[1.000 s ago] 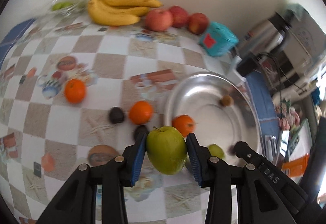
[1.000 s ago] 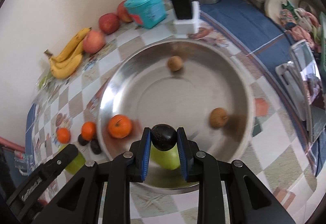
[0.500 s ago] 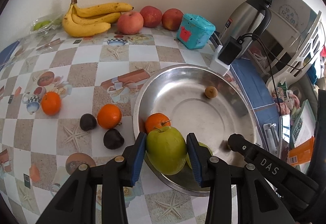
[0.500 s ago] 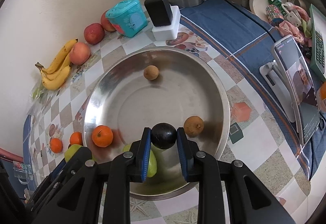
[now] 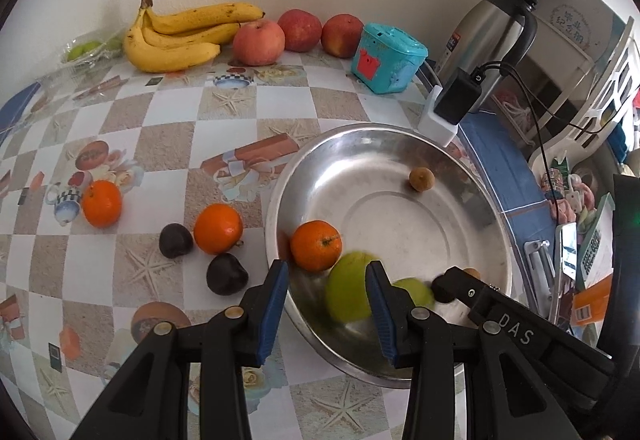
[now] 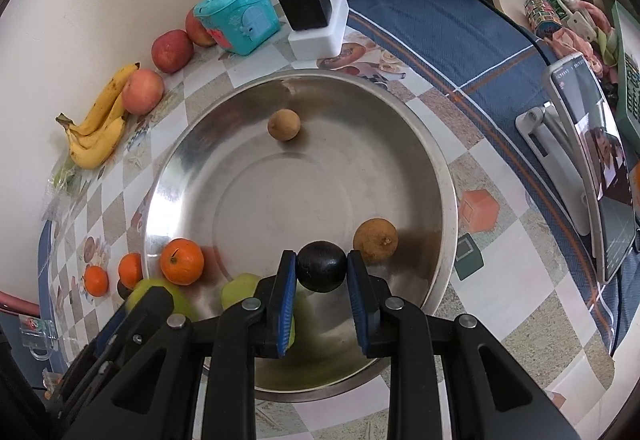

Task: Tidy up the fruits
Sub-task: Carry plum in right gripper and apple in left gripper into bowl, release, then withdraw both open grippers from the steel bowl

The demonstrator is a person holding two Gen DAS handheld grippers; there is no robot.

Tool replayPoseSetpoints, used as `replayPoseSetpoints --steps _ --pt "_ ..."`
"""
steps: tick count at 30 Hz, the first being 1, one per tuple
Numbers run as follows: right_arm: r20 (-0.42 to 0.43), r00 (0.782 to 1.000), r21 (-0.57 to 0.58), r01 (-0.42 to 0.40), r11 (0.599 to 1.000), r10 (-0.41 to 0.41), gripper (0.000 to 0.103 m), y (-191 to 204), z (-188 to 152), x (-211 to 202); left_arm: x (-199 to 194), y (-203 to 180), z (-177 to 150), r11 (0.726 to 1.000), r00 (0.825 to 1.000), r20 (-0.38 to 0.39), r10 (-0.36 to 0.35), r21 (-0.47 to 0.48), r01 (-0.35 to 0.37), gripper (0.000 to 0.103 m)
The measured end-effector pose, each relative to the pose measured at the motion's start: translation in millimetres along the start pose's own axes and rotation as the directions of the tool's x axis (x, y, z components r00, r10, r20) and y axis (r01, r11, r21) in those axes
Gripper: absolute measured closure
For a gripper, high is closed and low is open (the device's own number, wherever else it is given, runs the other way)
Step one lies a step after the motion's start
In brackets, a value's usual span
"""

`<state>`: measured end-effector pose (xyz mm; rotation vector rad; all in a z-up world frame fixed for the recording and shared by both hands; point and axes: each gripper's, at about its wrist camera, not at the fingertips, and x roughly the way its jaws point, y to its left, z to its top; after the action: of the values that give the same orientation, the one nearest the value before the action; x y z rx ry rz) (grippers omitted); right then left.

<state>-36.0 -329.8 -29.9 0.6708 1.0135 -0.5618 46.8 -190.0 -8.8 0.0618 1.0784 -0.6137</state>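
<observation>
Stainless steel bowl [image 5: 400, 155] sits on the chequered tablecloth [image 5: 168, 143] in the left wrist view, holding one orange [image 5: 315, 246], two green apples and one small brown fruit [image 5: 421, 179]; a further brown one is largely hidden behind the other tool. Outside it: two oranges [image 5: 218, 228], two dark plums [image 5: 227, 274], one bunch of bananas [image 5: 180, 35], three red apples [image 5: 259, 42], one teal box [image 5: 387, 57], one kettle [image 5: 492, 27]. The left gripper [image 5: 327, 306] stands spread, its blue pads clear of the blurred larger green apple [image 5: 347, 292], which lies loose in the bowl just beyond the right pad; half a second earlier that apple was pinched between the pads above the rim, so it has been released. The smaller green apple [image 5: 414, 292] lies beside it. In the right wrist view, the right gripper [image 6: 321, 272] pinches one dark plum [image 6: 321, 267] over the near part of the bowl [image 6: 400, 119]; its jaws are opening, though both pads touch the fruit, as in the earlier frame. Counted here inside the bowl: one orange [image 6: 182, 260], two brown fruits [image 6: 375, 240], two green apples, partly masked. The left tool's arm sits lower left, over the blurred larger apple [image 6: 138, 290]
</observation>
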Motion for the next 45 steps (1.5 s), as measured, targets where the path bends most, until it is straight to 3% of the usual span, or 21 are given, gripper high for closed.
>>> replayPoseSetpoints --steps 2,8,10,12,15,18,26,33,37,45 --pt "0.001 1.000 -0.002 0.002 1.000 -0.002 0.070 0.9 0.2 -0.3 0.4 1.7 0.4 1.000 1.000 -0.004 0.003 -0.006 -0.003 0.057" --pt "0.030 0.999 -0.029 0.023 0.999 -0.022 0.051 6.4 1.3 -8.5 -3.2 9.1 2.9 0.999 1.000 -0.006 0.020 -0.030 -0.020 0.037" --pt "0.038 0.999 -0.041 0.031 0.999 -0.029 0.046 8.4 1.4 -11.7 -5.3 13.8 4.4 0.998 0.999 -0.008 0.048 -0.046 -0.048 0.029" --pt "0.045 0.998 -0.055 0.036 0.998 -0.034 0.040 11.2 1.4 -14.9 -6.4 19.4 5.8 0.994 0.996 -0.010 0.092 -0.063 -0.093 0.012" --pt "0.063 0.997 -0.068 0.053 0.996 -0.049 0.033 13.1 1.2 -20.3 -10.0 31.6 7.4 0.983 0.987 -0.009 0.160 -0.096 -0.160 0.000" --pt "0.069 0.997 -0.075 0.048 0.996 -0.043 0.027 13.7 1.0 -23.5 -12.5 42.2 8.2 0.972 0.979 -0.019 0.204 -0.115 -0.205 0.000" --pt "0.043 0.997 -0.118 0.065 0.991 -0.060 0.027 21.9 -3.3 -20.6 -24.0 74.4 9.4 0.929 0.943 -0.077 0.324 -0.163 -0.332 0.000" --pt "0.027 0.998 -0.178 0.061 0.982 -0.057 0.027 42.2 -15.8 -21.4 -41.1 109.3 7.4 0.887 0.920 -0.094 0.381 -0.245 -0.392 0.000" --pt "0.026 0.998 -0.229 0.056 0.972 -0.051 0.027 57.5 -23.4 -23.2 -49.4 126.4 6.6 0.857 0.897 -0.097 0.431 -0.268 -0.441 0.000" --pt "0.042 0.999 -0.295 0.044 0.955 -0.032 0.027 80.0 -33.7 -33.0 -56.0 143.6 4.4 0.839 0.895 -0.108 0.433 -0.314 -0.444 0.000"
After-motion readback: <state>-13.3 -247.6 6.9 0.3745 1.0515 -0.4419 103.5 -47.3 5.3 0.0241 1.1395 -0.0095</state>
